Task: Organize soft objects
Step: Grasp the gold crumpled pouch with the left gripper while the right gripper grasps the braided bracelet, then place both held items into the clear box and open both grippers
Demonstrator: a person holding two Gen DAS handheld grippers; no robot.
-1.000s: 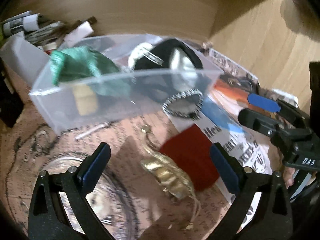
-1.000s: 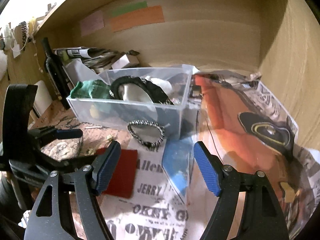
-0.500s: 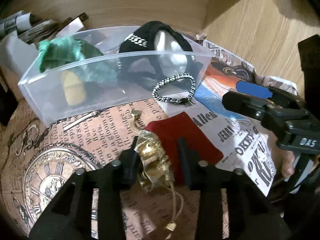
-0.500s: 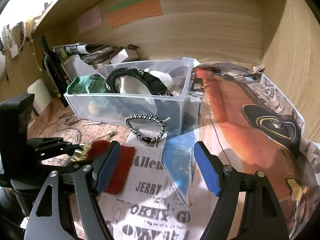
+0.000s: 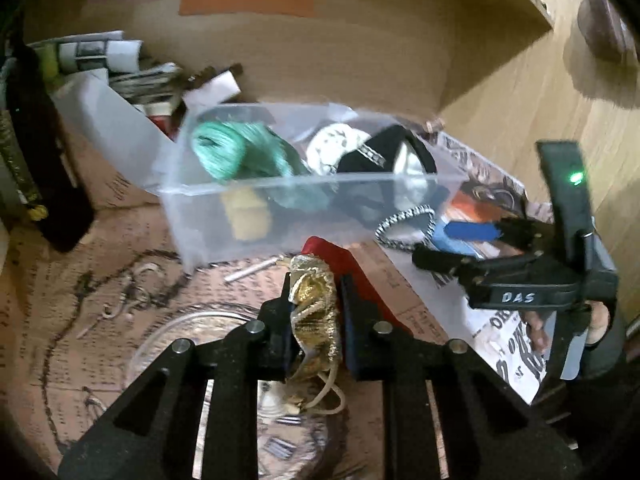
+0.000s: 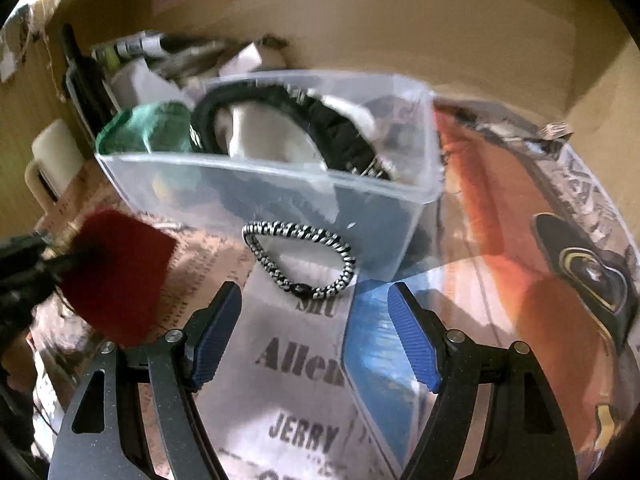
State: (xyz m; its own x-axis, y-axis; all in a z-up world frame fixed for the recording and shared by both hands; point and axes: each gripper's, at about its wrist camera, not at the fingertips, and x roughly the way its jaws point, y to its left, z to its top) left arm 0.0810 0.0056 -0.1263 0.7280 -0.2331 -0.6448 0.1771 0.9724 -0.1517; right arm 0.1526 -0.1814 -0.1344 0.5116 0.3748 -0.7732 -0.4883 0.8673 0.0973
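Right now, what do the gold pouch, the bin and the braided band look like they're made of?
Gold pouch: metallic, shiny fabric, crinkled where the left hand-held gripper pinches it, with a drawstring cord hanging below. Bin: clear, glossy plastic; its contents show through the walls. Braided band: probably woven black-and-white cord, matte, lying in a limp loop.

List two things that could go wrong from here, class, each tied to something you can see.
1. The left gripper pinches the gold pouch with its drawstring dangling; that could snag.
2. The clear bin is already crowded, so the pouch may slide off the green cloth.
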